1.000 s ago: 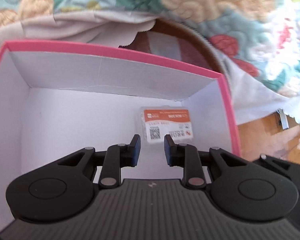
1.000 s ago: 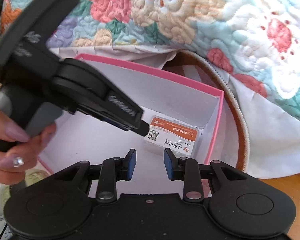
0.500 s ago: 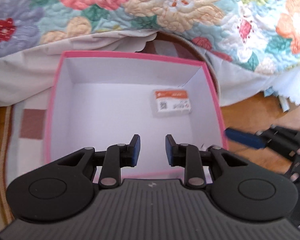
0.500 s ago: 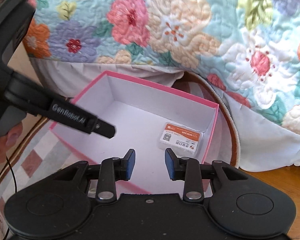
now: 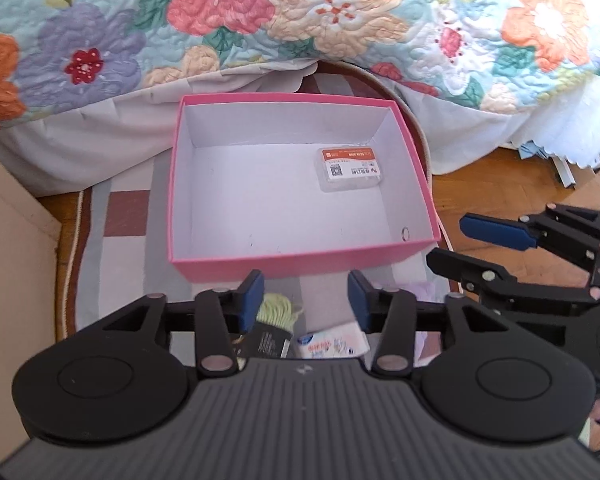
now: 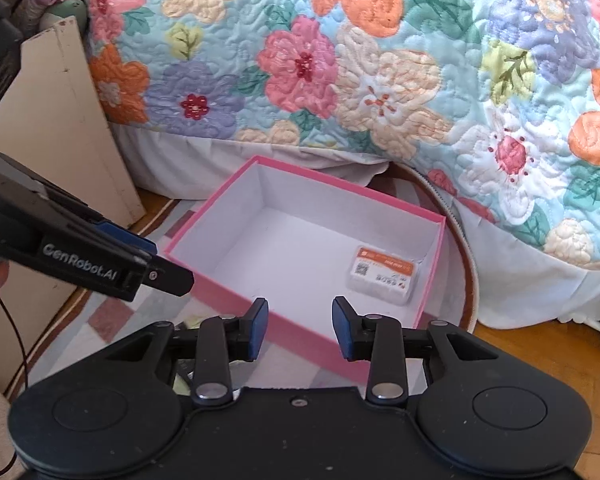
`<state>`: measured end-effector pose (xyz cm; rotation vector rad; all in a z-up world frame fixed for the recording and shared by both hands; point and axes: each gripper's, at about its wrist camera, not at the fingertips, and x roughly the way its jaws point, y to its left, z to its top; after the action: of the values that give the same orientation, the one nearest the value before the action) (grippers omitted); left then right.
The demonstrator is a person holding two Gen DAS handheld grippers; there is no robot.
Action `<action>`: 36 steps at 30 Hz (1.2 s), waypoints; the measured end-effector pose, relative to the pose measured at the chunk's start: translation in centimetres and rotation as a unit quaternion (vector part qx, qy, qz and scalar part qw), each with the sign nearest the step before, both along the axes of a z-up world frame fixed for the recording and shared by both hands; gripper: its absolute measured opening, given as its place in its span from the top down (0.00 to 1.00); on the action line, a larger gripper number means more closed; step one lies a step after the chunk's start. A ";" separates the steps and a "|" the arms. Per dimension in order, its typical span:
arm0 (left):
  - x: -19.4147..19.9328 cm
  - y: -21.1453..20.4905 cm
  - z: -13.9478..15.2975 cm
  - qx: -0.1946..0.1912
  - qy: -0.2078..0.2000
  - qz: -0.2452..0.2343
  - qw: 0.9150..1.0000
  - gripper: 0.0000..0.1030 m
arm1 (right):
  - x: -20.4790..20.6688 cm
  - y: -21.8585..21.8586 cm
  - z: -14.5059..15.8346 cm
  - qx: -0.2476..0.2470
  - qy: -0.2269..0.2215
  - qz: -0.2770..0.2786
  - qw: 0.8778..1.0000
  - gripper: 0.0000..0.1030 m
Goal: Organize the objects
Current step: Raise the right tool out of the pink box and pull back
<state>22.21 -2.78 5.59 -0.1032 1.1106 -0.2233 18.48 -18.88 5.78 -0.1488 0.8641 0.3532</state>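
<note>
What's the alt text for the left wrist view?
An open pink box sits on a patterned rug beside a floral quilt, holding one small orange-labelled packet. The empty left tool hovers before it, jaws apart, above yarn and a tissue pack.

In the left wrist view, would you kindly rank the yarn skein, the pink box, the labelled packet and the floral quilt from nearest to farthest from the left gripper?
From the left gripper:
1. Yarn skein, just below the fingertips.
2. Pink box, its near wall just beyond.
3. Labelled packet, in the box's far right corner.
4. Floral quilt, behind the box.
</note>
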 end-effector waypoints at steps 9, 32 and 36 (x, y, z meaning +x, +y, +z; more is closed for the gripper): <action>-6.6 1.7 2.4 0.010 -0.030 0.010 0.999 0.31 | -4.0 0.2 1.7 -0.004 -0.011 0.014 1.000 0.43; -13.8 6.6 2.9 0.035 -0.044 0.045 0.997 0.09 | -10.9 2.5 3.1 0.007 -0.022 0.054 0.998 0.02; -14.9 6.8 3.0 0.033 -0.046 0.043 0.997 0.07 | -11.4 2.8 2.7 0.014 -0.008 0.061 0.998 0.02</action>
<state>7.36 4.06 8.57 -0.0821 1.0189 -0.1126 7.05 -16.11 8.46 -0.1777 0.8361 0.4776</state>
